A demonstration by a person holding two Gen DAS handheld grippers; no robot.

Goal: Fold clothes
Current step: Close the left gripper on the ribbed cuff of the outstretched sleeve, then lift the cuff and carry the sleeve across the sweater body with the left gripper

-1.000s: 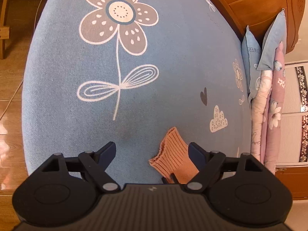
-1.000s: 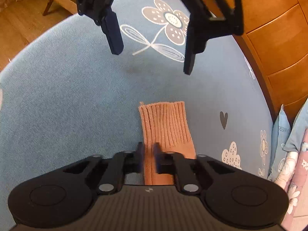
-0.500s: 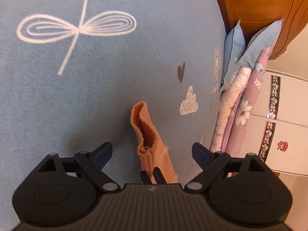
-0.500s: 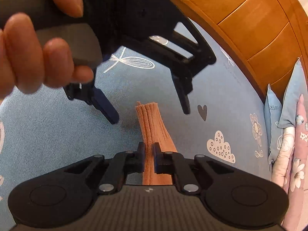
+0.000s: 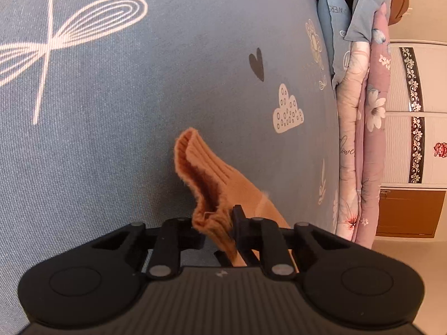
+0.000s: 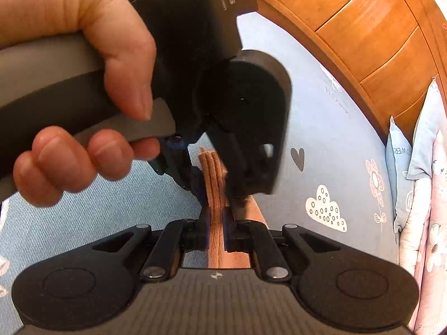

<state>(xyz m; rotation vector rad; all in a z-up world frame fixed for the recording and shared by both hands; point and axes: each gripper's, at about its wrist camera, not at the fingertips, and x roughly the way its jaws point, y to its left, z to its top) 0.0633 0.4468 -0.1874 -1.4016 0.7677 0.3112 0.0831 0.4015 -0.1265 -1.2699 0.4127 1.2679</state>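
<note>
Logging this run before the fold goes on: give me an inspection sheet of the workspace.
Surface: blue bedspread printed with flowers, a heart and a cloud.
Job's things: one orange ribbed sock, lifted off the bedspread, cuff gaping.
Clutter: nothing seen.
Grippers: left tool closing, its fingers on the sock's cuff; a hand grips its handle. Right tool shut on the sock lower down.
Cables: nothing seen.
Surroundings: wooden headboard, blue pillows and floral quilts at the bed's edge, a white cabinet beyond.
</note>
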